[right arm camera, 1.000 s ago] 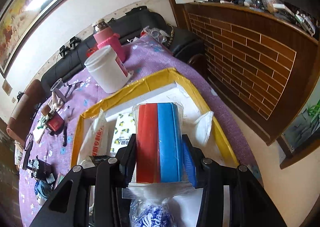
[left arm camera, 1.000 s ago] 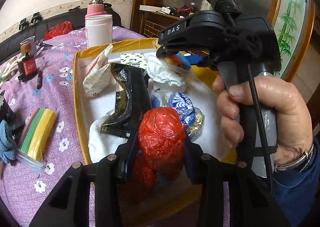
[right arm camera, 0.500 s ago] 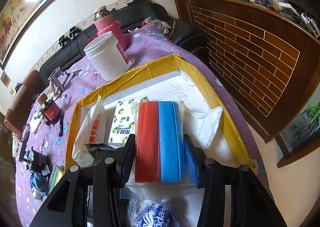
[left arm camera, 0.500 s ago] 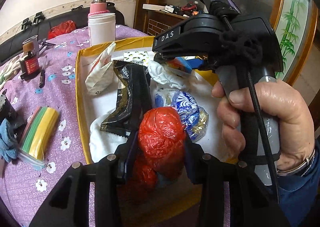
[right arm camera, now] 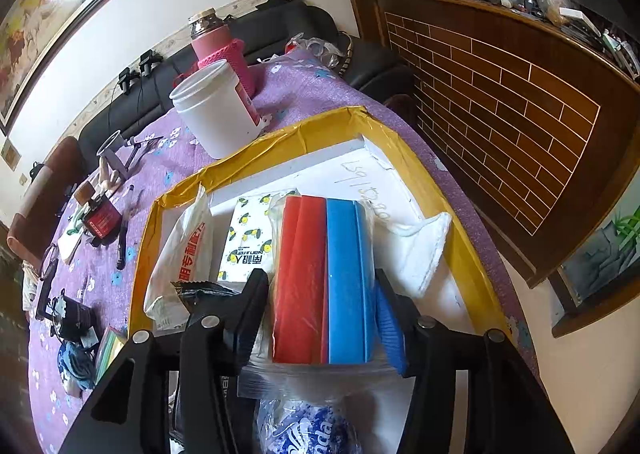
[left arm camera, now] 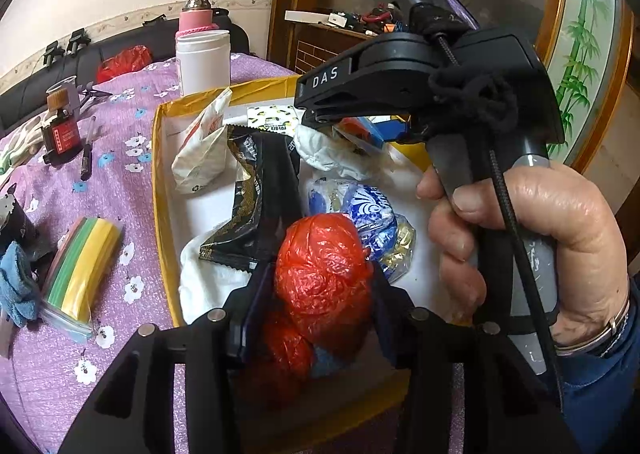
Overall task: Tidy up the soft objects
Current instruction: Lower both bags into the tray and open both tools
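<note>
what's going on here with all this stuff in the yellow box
A person is sorting soft items into a yellow-rimmed box with two handheld grippers. The left gripper has a crumpled red plastic bag between its fingers; the right gripper has a bagged red and blue pack. Both jaws have just been opening, apparently releasing the items into the box.

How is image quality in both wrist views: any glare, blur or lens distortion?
Left wrist: sharp, strong fisheye bending at the edges, shiny highlights on the red plastic bag. Right wrist: sharp, the framed picture is washed out by glare, the wooden counter curves with the lens, dark corner vignetting.
</note>
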